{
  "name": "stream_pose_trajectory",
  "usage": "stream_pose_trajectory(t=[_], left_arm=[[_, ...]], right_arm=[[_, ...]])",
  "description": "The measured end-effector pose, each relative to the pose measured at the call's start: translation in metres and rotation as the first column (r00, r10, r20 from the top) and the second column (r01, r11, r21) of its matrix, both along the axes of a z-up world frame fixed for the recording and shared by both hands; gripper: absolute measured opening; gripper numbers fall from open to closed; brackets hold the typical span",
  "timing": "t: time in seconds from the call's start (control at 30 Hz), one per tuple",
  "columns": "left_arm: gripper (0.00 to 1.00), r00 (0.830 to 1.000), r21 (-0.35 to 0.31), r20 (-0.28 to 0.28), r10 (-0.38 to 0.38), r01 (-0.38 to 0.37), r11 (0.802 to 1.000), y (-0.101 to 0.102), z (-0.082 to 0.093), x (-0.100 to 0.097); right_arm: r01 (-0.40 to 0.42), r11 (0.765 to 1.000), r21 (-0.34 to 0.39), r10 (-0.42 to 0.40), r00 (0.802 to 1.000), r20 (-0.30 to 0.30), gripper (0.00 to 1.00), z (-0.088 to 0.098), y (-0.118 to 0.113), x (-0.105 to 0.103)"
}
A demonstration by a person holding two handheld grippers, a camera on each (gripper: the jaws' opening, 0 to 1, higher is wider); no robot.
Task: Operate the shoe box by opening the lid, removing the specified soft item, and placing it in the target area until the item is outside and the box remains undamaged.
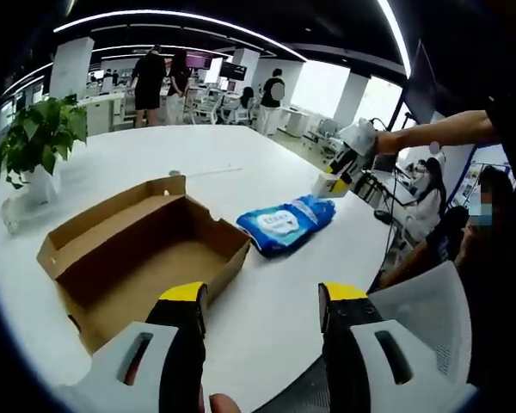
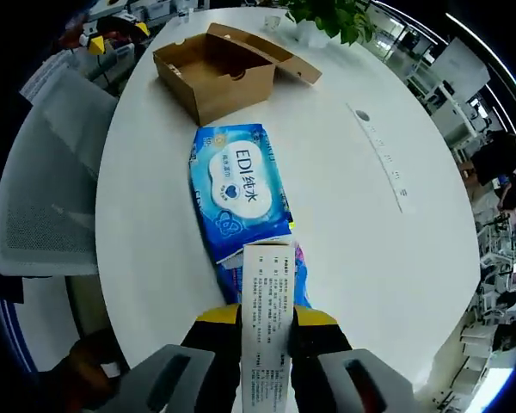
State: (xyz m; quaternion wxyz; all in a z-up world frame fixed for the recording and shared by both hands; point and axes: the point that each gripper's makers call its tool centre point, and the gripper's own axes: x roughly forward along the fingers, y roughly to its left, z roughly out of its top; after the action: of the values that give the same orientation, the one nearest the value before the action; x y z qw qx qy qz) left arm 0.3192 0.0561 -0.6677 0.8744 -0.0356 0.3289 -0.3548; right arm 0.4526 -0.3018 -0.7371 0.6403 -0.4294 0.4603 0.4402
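left tongs (image 1: 262, 301) rise from six o'clock of the left gripper view with their yellow-tipped jaws spread wide and nothing between them, hovering above the near edge of the white worktop (image 1: 267, 181). at about nine o'clock from them lies the shoe box (image 1: 146, 258), brown cardboard, its lid folded back flat on the far side and its inside bare as far as can be seen. no tear or crush shows on it. beyond it, toward ten o'clock, stands a potted plant (image 1: 36, 138). at one o'clock from the box the blue wipes pack (image 1: 285, 224) rests flat on the worktop, just beside the box but apart from it. further toward two o'clock the right tongs (image 1: 334, 182) come in on a person's arm, at the pack's far end.

in the right gripper view the right tongs (image 2: 267, 323) sit at six o'clock with the jaws drawn close on a white printed flap (image 2: 267, 301) at the near end of the wipes pack (image 2: 239, 191); the pack stretches away toward twelve o'clock, lying on the worktop (image 2: 361, 224). the shoe box (image 2: 215, 73) stands open further on at eleven o'clock, well clear of the pack.

judging by this, the lid is open and the soft item is out of the box and down on the worktop. what seems left is for the right tongs to let go of the flap, if this spot is the target area.
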Motion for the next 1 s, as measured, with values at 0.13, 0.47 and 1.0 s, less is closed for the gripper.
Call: stream_pose_trajectory(t=[0.13,0.47,1.0], left_arm=[[0.53,1.0,0.01,-0.012,0.022,-0.022,1.0,0.005,-0.004,-0.003],[0.53,0.996,0.023,-0.024,0.089,-0.088,0.996,0.018,-0.004,-0.003],[0.54,0.991,0.041,-0.053,0.119,-0.117,0.992,0.021,-0.011,-0.003]], right_arm=[[-0.02,1.0,-0.012,0.02,1.0,0.006,0.17,-0.001,-0.002,0.02],[-0.052,0.998,-0.025,0.052,0.998,0.019,0.17,-0.007,-0.007,0.065],[-0.144,0.988,-0.055,0.144,0.99,-0.005,0.17,-0.046,0.001,0.087]])
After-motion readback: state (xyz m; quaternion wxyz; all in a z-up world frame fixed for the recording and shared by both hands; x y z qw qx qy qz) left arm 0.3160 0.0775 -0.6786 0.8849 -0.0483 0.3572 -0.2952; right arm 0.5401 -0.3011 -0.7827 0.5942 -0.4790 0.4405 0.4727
